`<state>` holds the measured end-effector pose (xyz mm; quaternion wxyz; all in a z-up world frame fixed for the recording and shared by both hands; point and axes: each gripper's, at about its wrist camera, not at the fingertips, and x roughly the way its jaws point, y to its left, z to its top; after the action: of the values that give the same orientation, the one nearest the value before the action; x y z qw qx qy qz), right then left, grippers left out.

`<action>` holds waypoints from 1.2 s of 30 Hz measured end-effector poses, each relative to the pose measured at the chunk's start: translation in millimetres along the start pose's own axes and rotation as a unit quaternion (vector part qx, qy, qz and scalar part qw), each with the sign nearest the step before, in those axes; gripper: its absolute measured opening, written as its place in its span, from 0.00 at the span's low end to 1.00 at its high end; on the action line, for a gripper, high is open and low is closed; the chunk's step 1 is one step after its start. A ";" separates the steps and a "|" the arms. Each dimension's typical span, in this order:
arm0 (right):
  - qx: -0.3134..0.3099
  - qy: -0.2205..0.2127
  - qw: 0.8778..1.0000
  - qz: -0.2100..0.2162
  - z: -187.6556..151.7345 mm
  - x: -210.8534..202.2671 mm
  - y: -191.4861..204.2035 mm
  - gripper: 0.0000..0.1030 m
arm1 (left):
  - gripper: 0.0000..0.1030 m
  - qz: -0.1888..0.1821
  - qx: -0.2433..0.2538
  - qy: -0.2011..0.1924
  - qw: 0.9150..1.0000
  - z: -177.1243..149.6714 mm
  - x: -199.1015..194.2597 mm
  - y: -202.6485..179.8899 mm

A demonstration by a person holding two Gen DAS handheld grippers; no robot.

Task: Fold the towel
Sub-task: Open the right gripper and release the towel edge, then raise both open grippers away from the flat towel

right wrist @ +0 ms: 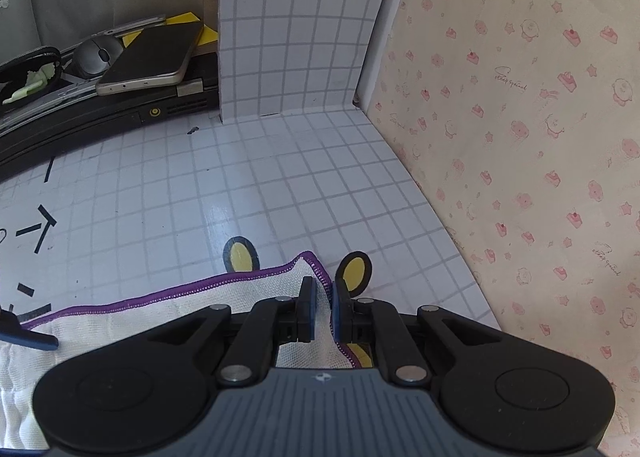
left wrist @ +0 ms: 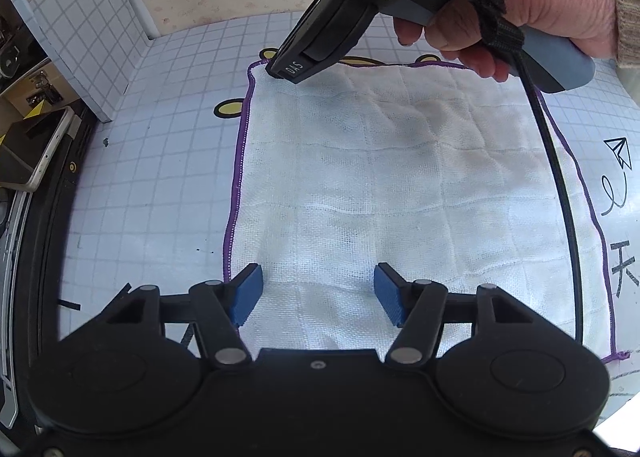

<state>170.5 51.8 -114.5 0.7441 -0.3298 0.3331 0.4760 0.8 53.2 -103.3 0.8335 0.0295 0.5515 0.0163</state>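
A white grid-patterned table (left wrist: 168,161) carries a flat purple-edged towel (left wrist: 400,193), apparently over printed cartoon drawings.

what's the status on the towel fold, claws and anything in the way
Right claw shut on towel far corner. Left claw open over near edge. Towel flat, unfolded. Nothing in the way.

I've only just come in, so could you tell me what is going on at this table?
A person is folding a white towel with a purple hem, a handheld gripper in each hand. The right gripper is shut on the towel's far corner. The left gripper stands open over the near edge, gripping nothing. The towel lies almost flat on the grid-patterned table; no fold is made yet.
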 end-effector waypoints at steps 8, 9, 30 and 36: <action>0.009 -0.029 0.999 -0.026 5.0 -24.5 0.4 0.25 | 0.65 0.000 -0.007 0.001 1.000 -4.6 -2.1 3.1; 0.007 -0.033 0.999 -0.025 4.7 -29.4 2.1 0.26 | 0.65 0.000 -0.007 0.001 1.000 -5.0 -2.3 3.7; 0.041 0.004 0.999 0.014 -33.6 -32.6 34.4 0.29 | 0.66 -0.007 -0.020 0.000 1.000 -14.0 -5.7 11.5; 0.041 0.001 0.999 0.011 -30.1 -29.6 34.9 0.30 | 0.70 -0.009 -0.022 0.000 1.000 -19.3 -7.5 11.0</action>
<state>123.1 24.6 -113.5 0.7511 -0.2959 0.3570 0.4699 -19.9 64.3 -103.2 0.8342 0.0066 0.5510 0.0210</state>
